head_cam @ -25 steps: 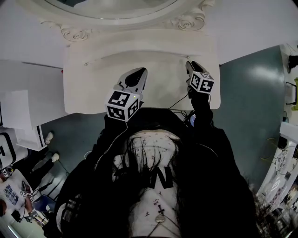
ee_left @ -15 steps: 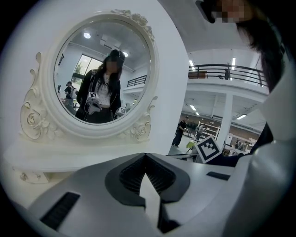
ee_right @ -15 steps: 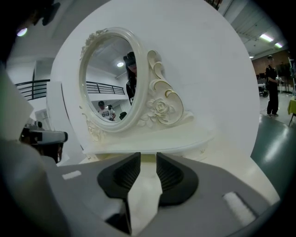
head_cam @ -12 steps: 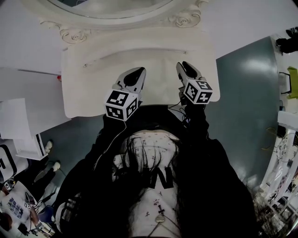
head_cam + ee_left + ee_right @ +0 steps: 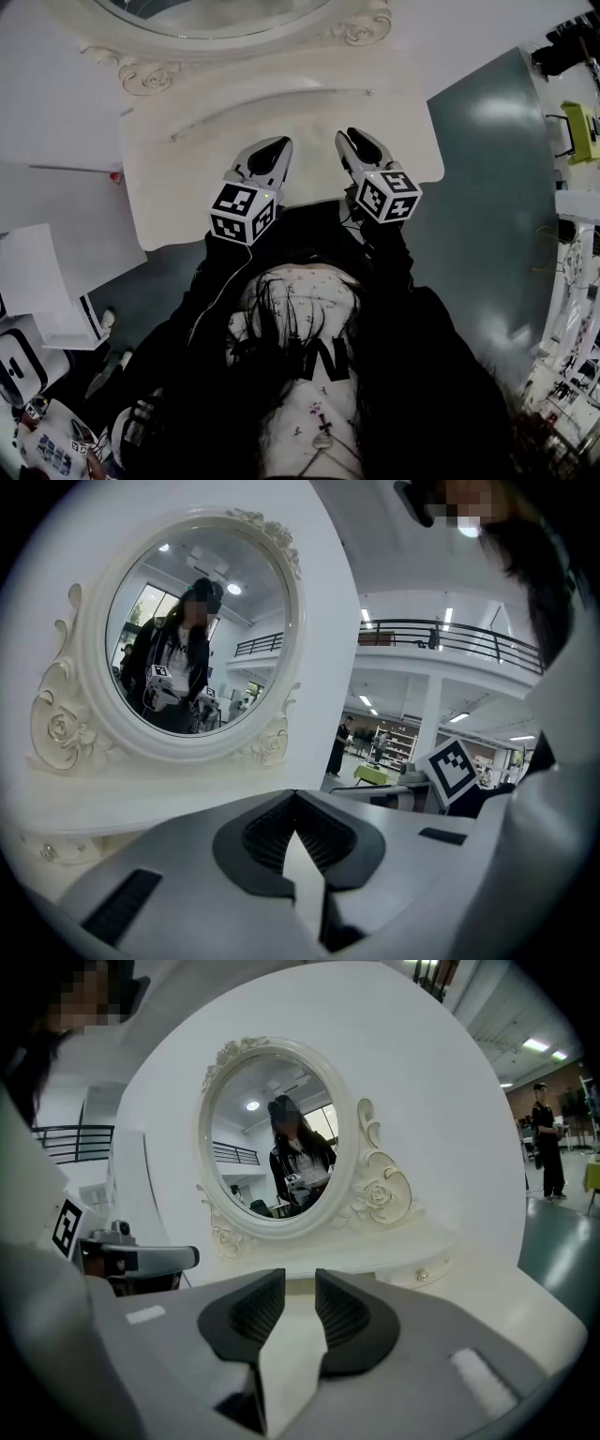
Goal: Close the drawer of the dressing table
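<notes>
A: right gripper (image 5: pixel 355 142) slid left toward frame centre, jaws slightly apart, empty; left gripper (image 5: pixel 275 148) pinched together, empty

B: approach step I'd say. drawer not in view, probably under the lower edge of the dressing table (image 5: pixel 178 192) mid-frame, needs pushing in

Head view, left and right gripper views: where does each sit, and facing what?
Head view: on the head, looking steeply down at the dressing table; shows torso, left gripper, right gripper.
Left gripper view: on the left gripper, facing the mirror; own jaws shut, empty.
Right gripper view: on the right gripper, facing the mirror; own jaws apart, empty.
Shared: both gripper views show the mirror, with the person reflected.
</notes>
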Tool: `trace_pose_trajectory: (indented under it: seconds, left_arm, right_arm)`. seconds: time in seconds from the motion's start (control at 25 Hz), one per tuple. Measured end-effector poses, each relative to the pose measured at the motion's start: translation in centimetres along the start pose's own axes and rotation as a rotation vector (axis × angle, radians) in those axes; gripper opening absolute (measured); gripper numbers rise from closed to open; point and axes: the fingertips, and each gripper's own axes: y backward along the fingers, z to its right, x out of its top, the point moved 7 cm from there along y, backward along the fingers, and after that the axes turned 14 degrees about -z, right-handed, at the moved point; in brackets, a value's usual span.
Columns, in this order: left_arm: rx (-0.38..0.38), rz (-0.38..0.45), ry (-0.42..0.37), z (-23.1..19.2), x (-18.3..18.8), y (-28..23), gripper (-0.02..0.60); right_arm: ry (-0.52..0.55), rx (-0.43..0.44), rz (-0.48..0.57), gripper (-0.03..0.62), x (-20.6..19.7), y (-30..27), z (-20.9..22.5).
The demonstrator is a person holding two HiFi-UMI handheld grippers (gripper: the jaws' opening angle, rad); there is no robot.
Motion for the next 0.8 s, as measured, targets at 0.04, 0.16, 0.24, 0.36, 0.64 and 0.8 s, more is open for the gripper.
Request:
trace_pose_trajectory:
  seconds: [0.04,0.16,0.24,0.36,0.64,0.8]
  left_arm:
    - [-0.01,-0.003,-0.007,-0.1,-0.3,0.4,-0.005]
    - [-0.041,-0.013,-0.027,-0.3,-1.1,1.6,-0.005]
    - [-0.057,-0.02,-0.037,-0.5,-1.7,2.3,-0.005]
    - [-0.077,-0.03,-0.041,-0.7,-2.5,3.0,-0.005]
    - [-0.139,-0.036,-0.071,0.9,-2.8,3.2,-0.005]
    - [-0.146,-0.047,-0.084,2.0,-2.9,2.9,-0.005]
  right_arm:
    - [-0.005,-0.005,0.007,0.11,-0.3,0.2,-0.7]
    - [-0.019,-0.019,0.029,0.109,-1.1,0.8,-2.7]
    - [-0.025,-0.027,0.037,0.109,-1.8,1.1,-3.9]
    - [-0.036,-0.037,0.03,0.109,-3.2,1.6,-5.6]
    - [-0.043,-0.07,0.007,0.109,-5.3,3.2,-7.1]
    - [-0.047,-0.08,0.006,0.109,-5.6,4.2,-6.9]
